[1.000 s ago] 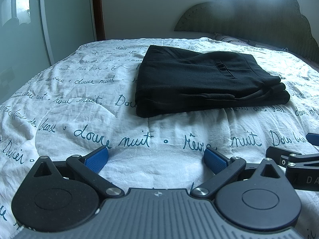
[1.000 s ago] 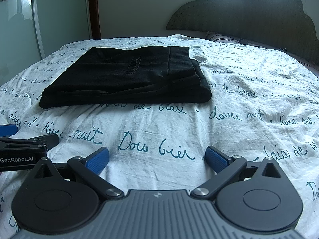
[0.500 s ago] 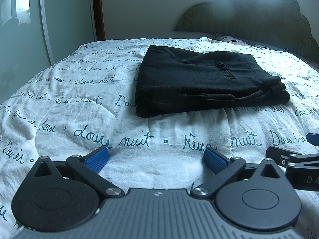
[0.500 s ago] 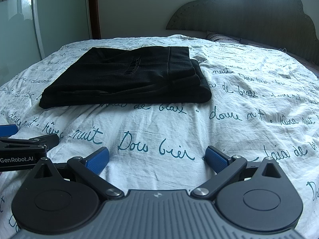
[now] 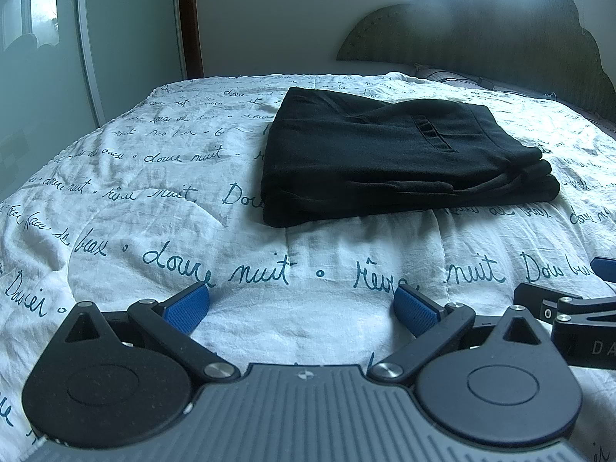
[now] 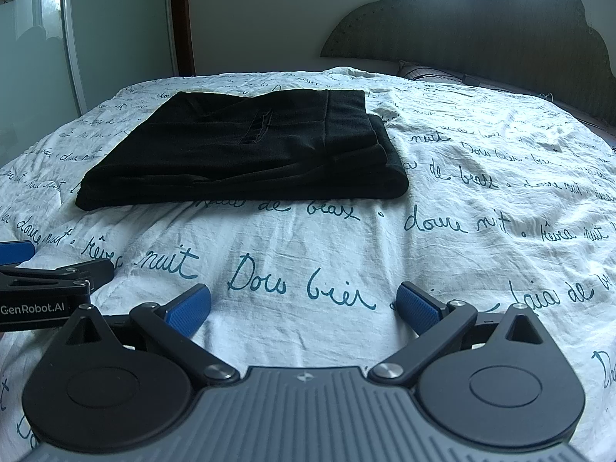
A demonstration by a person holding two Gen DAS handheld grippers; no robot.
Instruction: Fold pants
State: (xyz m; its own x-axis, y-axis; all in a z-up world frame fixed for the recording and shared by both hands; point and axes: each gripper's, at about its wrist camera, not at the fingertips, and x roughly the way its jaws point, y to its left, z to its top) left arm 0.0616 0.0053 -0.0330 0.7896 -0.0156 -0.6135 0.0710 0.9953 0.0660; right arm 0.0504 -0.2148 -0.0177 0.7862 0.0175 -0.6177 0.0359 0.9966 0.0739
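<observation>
Blue pads: on the left gripper [image 5: 301, 305] the two rubber-faced fingers stood wide apart, holding nothing, low over the quilt.
Second tool: the right gripper [image 6: 304, 305] sat just beside it, its fingers likewise spread and empty.
Bedding: a white quilt [image 5: 192, 231] printed with teal French script lay between both tools and the garment.
Garment: the black pants [image 5: 389, 158] rested ahead of both grippers, well apart from them, near the middle of the bed, stacked in several flat layers.
Direction: from the left tool the bundle lay ahead and slightly right; from the right tool, pants [image 6: 246, 154] lay ahead and to the left.
Long axis: the bundle ran roughly crosswise to both tools, its near folded edge facing them.
Nearer arm: neither looked clearly closer.
Progress: judging by the compact stack, folding appeared finished or nearly so.
Containers: none were visible.
Background: a dark headboard [image 6: 481, 27] rose beyond the bed.
</observation>
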